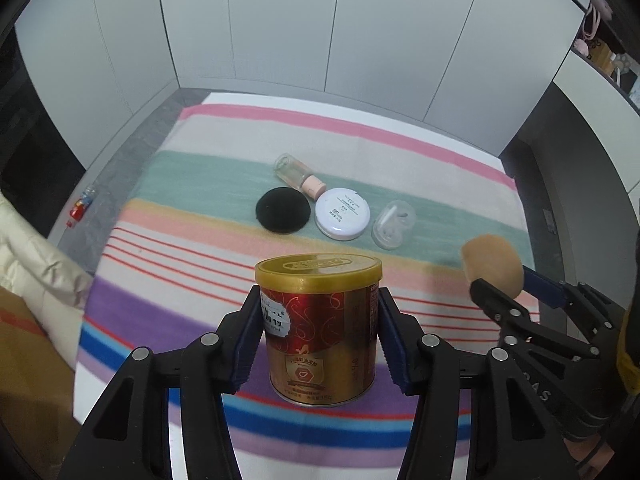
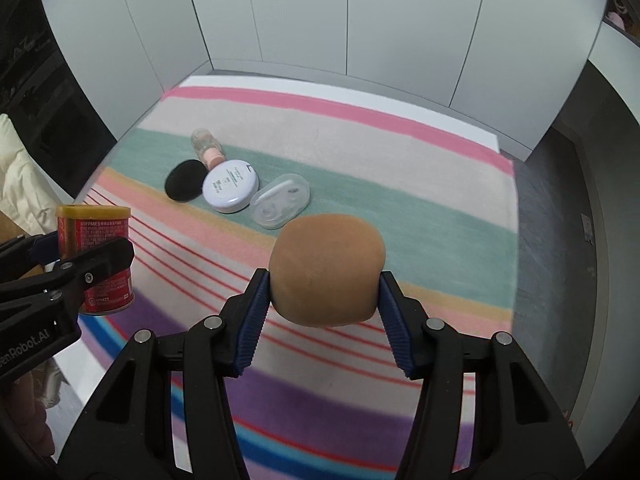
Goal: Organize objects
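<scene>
Gripping the red-and-gold can (image 1: pixel 320 328) by its sides, the left tongs (image 1: pixel 318 336) hold it upright above the striped blanket (image 1: pixel 192 184). The right tongs (image 2: pixel 324 308) are clamped on a tan sponge (image 2: pixel 326 272). Bottle (image 1: pixel 294 174), black puff (image 1: pixel 283 210), white compact (image 1: pixel 342 213) and clear case (image 1: pixel 393 224) lie clustered beyond.

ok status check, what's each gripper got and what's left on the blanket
Left gripper shut on gold-lidded can. Right gripper shut on tan sponge. Black puff, white compact, clear case, bottle lying clustered on striped blanket.
</scene>
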The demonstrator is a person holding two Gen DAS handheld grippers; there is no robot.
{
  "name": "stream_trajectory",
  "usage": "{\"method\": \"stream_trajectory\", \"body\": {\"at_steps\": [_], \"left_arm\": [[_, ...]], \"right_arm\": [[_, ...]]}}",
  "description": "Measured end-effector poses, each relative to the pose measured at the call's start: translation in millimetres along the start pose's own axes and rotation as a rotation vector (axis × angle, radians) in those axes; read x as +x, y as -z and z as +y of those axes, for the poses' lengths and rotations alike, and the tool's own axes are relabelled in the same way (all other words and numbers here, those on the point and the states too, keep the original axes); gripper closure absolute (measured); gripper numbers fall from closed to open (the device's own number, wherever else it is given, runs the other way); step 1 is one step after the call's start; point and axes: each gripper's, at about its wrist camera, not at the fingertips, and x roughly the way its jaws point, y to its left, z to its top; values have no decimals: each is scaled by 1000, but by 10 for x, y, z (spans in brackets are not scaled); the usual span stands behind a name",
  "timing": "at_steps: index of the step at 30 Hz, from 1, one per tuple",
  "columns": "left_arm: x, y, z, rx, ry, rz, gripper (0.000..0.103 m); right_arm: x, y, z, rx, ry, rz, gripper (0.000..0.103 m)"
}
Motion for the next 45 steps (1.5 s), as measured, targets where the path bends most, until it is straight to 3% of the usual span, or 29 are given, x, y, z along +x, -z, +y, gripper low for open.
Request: {"method": "stream_trajectory", "body": {"at_steps": [14, 25, 41, 45], "left_arm": [[-810, 314, -34, 21, 9, -56, 48], [-1268, 596, 46, 18, 31, -100, 48], [-1645, 776, 310, 31, 23, -176, 48], [-1688, 803, 448, 9, 8, -186, 48]], "right_arm": [[-1007, 299, 31, 42, 11, -44, 47], [-1529, 545, 238, 30, 14, -64, 47], [-1805, 659, 445, 44, -25, -119, 47], [-1770, 674, 550, 33, -34, -95, 47]]}}
